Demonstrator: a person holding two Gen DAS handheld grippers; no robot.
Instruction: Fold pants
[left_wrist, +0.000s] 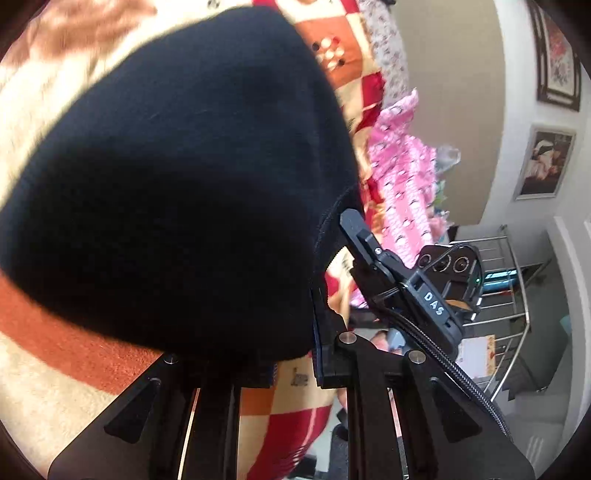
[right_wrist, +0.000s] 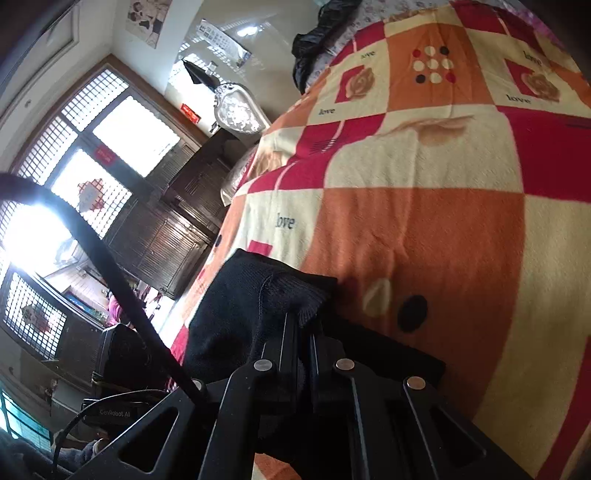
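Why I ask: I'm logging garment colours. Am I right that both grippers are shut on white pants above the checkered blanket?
Not quite: the pants are black, not white, as the right wrist view shows. Both the right gripper and the left gripper are shut on them above the checkered blanket.

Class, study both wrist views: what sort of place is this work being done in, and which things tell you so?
Most likely a bedroom in a home. The black pants lie on a bed under a checked "love" blanket, framed pictures hang on the wall, and a dark wooden cabinet stands by a latticed window.

Both grippers — left, right — clamped tight
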